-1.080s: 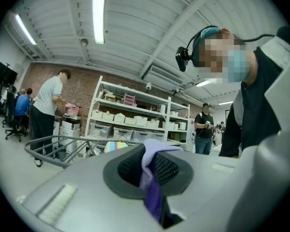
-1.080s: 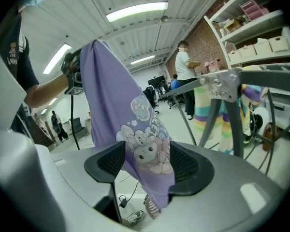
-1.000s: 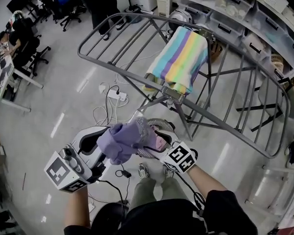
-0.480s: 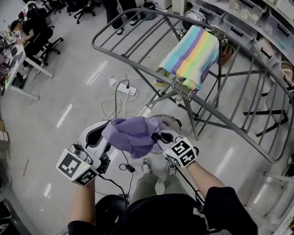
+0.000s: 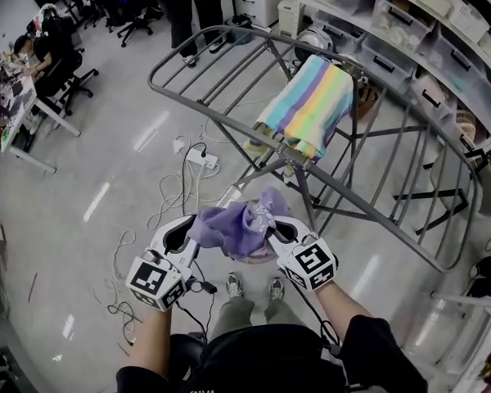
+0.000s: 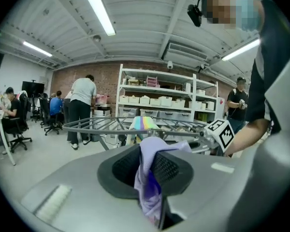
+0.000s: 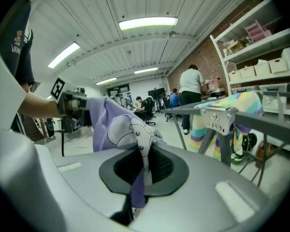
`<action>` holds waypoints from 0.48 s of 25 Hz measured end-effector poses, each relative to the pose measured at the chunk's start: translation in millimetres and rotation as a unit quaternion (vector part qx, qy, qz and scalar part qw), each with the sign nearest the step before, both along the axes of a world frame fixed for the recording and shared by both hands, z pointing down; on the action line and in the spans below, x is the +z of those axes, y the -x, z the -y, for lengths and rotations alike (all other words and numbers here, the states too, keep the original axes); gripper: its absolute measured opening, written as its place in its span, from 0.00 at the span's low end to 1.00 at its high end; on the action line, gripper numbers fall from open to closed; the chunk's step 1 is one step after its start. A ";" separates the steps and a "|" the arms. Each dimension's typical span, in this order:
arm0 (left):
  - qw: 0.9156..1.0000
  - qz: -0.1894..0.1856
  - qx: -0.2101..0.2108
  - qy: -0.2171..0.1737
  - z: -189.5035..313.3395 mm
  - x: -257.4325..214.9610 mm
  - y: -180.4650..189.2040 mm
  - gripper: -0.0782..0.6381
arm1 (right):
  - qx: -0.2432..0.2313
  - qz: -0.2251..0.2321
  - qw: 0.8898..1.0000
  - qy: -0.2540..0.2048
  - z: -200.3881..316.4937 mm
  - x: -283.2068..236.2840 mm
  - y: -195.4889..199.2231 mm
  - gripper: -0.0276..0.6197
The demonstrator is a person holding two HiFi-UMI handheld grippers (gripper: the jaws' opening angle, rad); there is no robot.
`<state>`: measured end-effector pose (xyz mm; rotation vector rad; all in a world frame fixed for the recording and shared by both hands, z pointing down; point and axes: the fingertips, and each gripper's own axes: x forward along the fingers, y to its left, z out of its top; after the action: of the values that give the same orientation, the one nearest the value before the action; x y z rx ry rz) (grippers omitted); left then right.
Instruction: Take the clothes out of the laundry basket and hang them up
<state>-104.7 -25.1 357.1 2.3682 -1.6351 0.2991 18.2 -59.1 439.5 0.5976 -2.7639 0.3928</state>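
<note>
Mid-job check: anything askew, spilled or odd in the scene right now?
Nothing spilled or damaged. The purple garment is a crumpled wad between the left claw and right claw, both shut on it, so it isn't spread for hanging. Loose cables sprawl across the floor near the shoes.

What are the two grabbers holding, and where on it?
Both hold the purple garment: the left gripper pinches one end, the right gripper the other end.

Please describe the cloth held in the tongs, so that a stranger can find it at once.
Find the big grey drying rack. Just before its near rail, a small cloth is bunched between the left tongs and the right tongs, both shut on it. It is lilac, unlike the rainbow-striped towel hanging on the rack.
</note>
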 end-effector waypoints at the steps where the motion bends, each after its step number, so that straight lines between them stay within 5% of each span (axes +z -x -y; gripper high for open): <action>1: 1.000 0.008 0.008 0.009 -2.1 7.9 -3.7 0.13 | 0.000 0.009 1.000 -0.007 0.2 -8.8 -1.1 0.07; 7: 0.992 0.027 0.074 0.098 -34.4 49.5 -18.2 0.35 | -0.067 0.050 0.993 -0.082 -14.6 -70.3 -5.6 0.07; 12: 0.987 0.036 0.087 0.127 -48.9 54.8 1.9 0.38 | -0.114 0.096 0.982 -0.113 -23.4 -121.1 -18.7 0.07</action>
<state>-106.6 23.8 411.9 2.3295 -1.3290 0.5943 36.8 -35.7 318.4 0.2983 -3.0442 0.0903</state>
